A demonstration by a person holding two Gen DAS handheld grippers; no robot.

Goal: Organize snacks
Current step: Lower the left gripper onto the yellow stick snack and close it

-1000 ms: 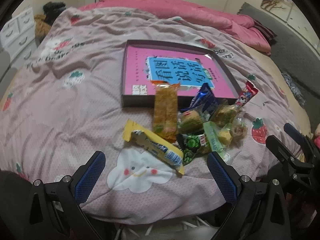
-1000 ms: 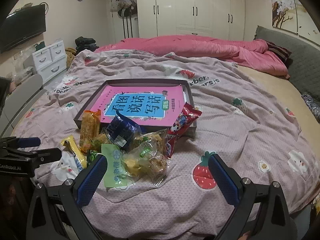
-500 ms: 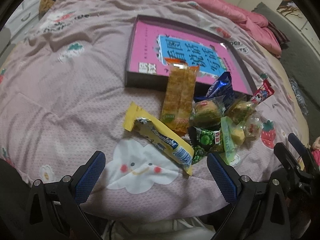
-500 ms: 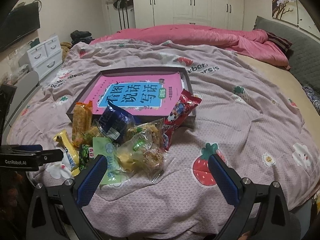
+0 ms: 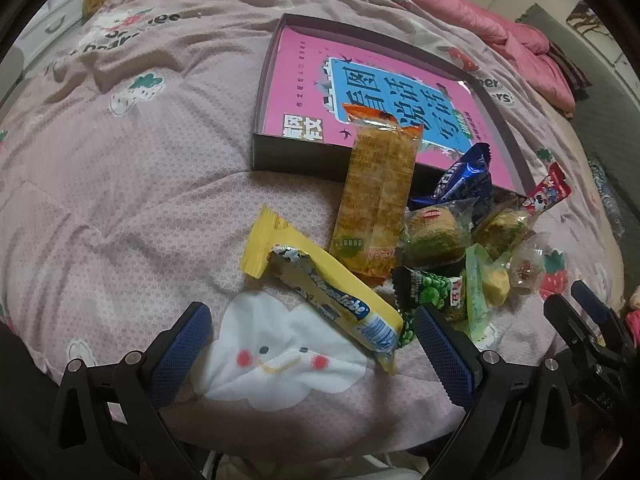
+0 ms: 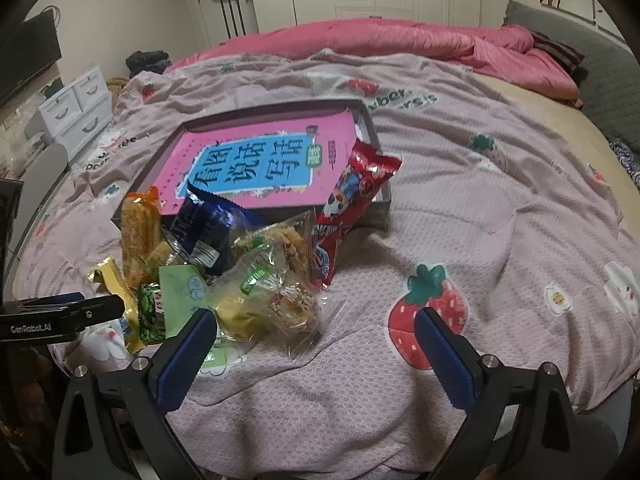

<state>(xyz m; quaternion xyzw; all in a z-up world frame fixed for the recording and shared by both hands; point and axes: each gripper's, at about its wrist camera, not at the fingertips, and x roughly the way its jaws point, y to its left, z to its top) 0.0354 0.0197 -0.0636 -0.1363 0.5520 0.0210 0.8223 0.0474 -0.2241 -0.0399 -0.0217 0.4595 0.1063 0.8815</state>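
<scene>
A pile of wrapped snacks lies on the bed in front of a shallow dark box [image 5: 296,156] [image 6: 380,204] with a pink book in it. Nearest my left gripper [image 5: 312,332] is a yellow wafer bar [image 5: 332,292]. Behind it an orange cracker pack [image 5: 378,192] leans on the box edge. A blue pack [image 6: 208,228], a red pack [image 6: 352,200] and clear-wrapped cakes [image 6: 272,296] show in the right wrist view. My left gripper is open, with the bar's near end between its fingers. My right gripper [image 6: 316,340] is open and empty, just right of the cakes.
The bed has a pink-grey quilt [image 6: 500,220] with strawberry and cloud prints. A rumpled pink duvet [image 6: 380,40] lies at the far side. White drawers [image 6: 76,108] stand to the left. The other gripper [image 5: 588,328] shows at the left wrist view's right edge.
My left gripper has moved forward and down toward the yellow wafer bar. My right gripper has moved closer to the snack pile. Both stayed open.
</scene>
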